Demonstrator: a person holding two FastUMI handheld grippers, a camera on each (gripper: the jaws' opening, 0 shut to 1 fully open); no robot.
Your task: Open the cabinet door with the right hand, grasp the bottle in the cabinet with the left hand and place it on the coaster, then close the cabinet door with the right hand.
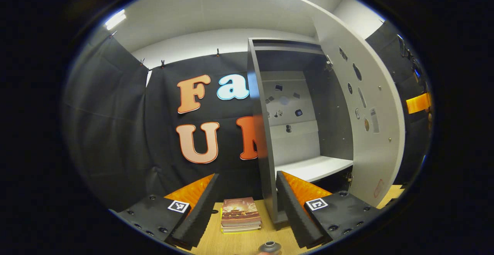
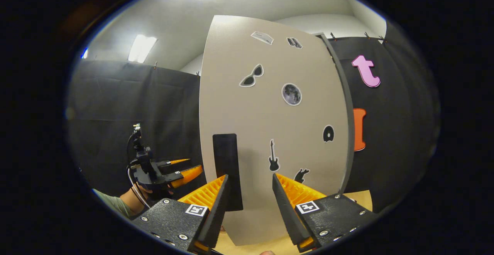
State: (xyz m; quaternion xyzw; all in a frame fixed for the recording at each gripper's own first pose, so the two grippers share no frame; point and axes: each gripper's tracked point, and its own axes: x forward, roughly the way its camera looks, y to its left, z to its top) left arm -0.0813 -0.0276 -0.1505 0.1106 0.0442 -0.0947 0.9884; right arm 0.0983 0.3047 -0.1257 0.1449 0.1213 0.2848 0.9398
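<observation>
In the left gripper view, the left gripper [image 1: 247, 205] hangs with its jaws released and nothing between them. Straight ahead of the jaws, on the wooden table [image 1: 239, 243], lies a small stack of books [image 1: 240, 215]. Just beyond the right-hand jaw stands the cabinet [image 1: 266, 131], its door [image 1: 370, 104] swung wide open to the right; the white shelf [image 1: 312, 167] inside is bare. At the very bottom, nearer than the jaws, the top of the bottle [image 1: 269, 246] peeks up over the table; whether a coaster lies under it cannot be told.

In the right gripper view, the right gripper [image 2: 249, 205] has its jaws released, close in front of the door's outer face [image 2: 270, 124]. The dark handle [image 2: 227, 162] is just beyond the left-hand jaw, neither jaw pressing on it. Well off to the left of these jaws, the left gripper [image 2: 181, 172] is held by a hand [image 2: 133, 199].
</observation>
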